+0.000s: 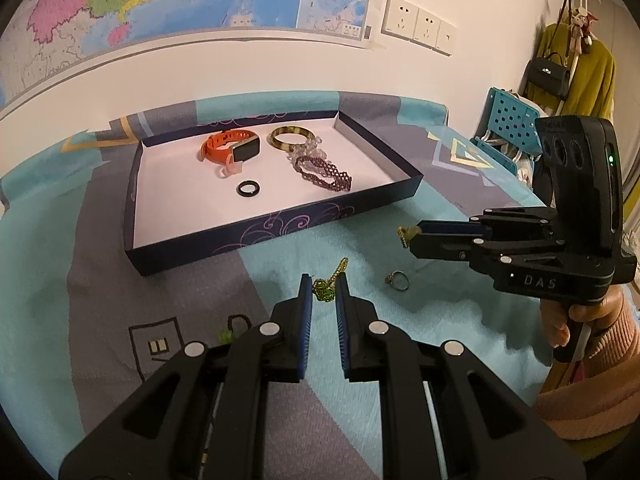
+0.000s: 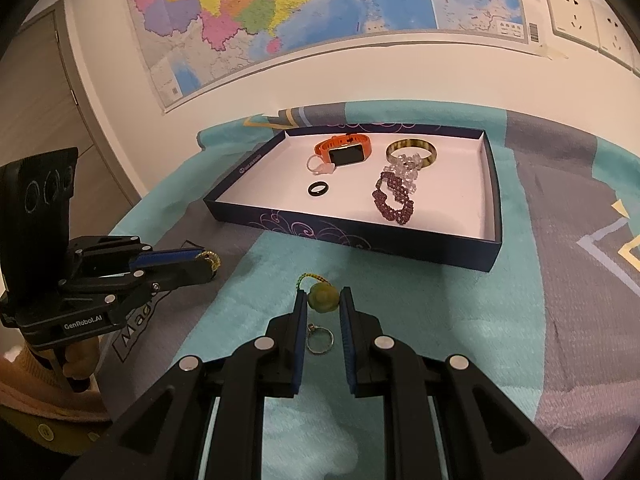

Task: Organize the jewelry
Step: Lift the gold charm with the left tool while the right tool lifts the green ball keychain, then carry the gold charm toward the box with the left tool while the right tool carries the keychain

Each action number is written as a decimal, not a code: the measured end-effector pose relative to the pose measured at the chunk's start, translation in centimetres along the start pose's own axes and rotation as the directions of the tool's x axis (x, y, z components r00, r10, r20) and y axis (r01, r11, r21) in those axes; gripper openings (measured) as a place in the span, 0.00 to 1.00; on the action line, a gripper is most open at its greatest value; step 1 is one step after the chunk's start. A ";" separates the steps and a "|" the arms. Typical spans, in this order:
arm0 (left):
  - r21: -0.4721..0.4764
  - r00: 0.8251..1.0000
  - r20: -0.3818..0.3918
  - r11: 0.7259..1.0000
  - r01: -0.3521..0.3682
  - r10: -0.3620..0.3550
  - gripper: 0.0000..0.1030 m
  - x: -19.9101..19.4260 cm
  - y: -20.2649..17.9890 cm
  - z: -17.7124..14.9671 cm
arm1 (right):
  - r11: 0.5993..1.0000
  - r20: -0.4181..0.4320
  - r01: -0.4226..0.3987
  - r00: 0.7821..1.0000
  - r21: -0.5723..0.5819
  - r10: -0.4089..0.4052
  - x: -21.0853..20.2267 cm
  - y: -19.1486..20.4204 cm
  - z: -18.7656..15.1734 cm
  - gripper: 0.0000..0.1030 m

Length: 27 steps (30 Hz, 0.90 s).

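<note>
My left gripper [image 1: 324, 280] is shut on a small green beaded charm [image 1: 322, 290] with a gold chain, held just above the cloth. From the right wrist view its tip [image 2: 208, 262] shows gold beads [image 2: 211, 259]. My right gripper [image 2: 323, 296] is shut on a pale green jade pendant [image 2: 322, 298] with a short cord. A silver ring [image 2: 320, 340] lies on the cloth under it. The dark blue tray [image 1: 260, 236] holds an orange watch [image 1: 232, 148], a bangle [image 1: 290, 138], a purple bead bracelet [image 1: 324, 172], a clear crystal bracelet [image 2: 406, 168] and a black ring [image 1: 248, 189].
A teal and grey cloth [image 2: 520, 320] covers the table, which stands against a wall with a map [image 2: 280, 8] and sockets [image 1: 416, 22]. A blue chair [image 1: 508, 116] and hanging clothes [image 1: 580, 72] are off to the right. A hand in a pink sleeve [image 1: 592, 344] holds the right gripper.
</note>
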State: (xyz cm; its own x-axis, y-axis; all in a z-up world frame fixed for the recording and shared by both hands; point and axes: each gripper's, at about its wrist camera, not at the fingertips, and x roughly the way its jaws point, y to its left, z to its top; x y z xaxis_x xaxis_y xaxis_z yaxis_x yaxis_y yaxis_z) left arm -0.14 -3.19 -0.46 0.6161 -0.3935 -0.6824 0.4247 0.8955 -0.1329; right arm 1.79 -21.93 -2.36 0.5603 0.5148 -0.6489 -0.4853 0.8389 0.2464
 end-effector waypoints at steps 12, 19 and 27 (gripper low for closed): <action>-0.001 1.000 0.021 1.000 -0.001 0.001 0.12 -0.2 0.0 0.8 | 1.000 0.003 -0.003 1.000 -0.006 0.003 0.3 0.1 0.6 0.14; -0.009 1.000 0.029 1.000 -0.004 0.004 0.12 -0.3 0.3 1.1 | 1.000 0.006 -0.003 1.000 -0.011 0.004 0.4 0.1 0.9 0.14; -0.010 0.999 0.031 1.000 -0.007 0.007 0.12 -0.3 0.4 1.3 | 1.000 0.015 -0.003 1.000 -0.015 0.004 0.5 0.1 1.6 0.14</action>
State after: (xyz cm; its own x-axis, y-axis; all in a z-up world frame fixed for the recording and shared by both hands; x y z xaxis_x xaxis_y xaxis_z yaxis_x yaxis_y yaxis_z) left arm 0.73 -2.97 0.65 0.6394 -0.3934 -0.6606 0.4140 0.9002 -0.1353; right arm 3.09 -21.28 -1.53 0.5688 0.5206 -0.6368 -0.4976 0.8343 0.2376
